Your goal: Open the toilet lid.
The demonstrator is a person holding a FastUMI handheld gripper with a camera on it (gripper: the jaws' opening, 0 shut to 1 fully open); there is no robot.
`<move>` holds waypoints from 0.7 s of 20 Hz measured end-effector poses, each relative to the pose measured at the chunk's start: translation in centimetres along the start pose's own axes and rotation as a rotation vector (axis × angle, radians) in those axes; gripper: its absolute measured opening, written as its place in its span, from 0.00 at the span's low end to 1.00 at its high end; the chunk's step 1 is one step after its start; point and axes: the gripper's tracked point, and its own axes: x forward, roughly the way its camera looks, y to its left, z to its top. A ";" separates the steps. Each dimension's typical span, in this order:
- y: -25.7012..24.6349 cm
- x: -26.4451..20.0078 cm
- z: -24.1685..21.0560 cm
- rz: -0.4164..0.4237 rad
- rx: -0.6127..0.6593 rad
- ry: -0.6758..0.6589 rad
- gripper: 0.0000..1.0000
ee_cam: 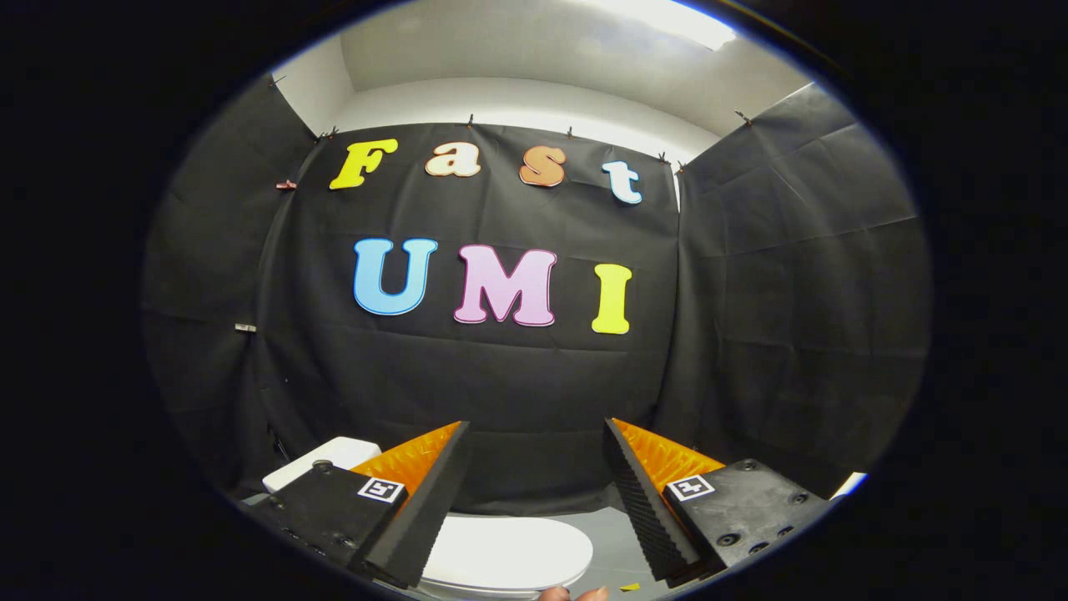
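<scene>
Gripper (534,434): fingers held apart, nothing clamped | glossy white oval toilet lid (509,555): seen closed, long axis 3–9 o'clock, below fingers | white rectangular cistern (321,462): at 9 o'clock.

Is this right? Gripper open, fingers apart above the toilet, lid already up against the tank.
Not quite. The gripper is open, fingers apart above the toilet, but the lid is down, lying flat over the bowl, not up. The tank sits behind it, beside the left finger. The gripper view shows this.
</scene>
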 end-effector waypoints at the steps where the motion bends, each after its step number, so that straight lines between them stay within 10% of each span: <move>1: -0.1 0.1 0.0 -0.002 0.001 -0.001 0.98; 14: 0.5 1.2 -3.6 0.081 0.128 0.088 0.98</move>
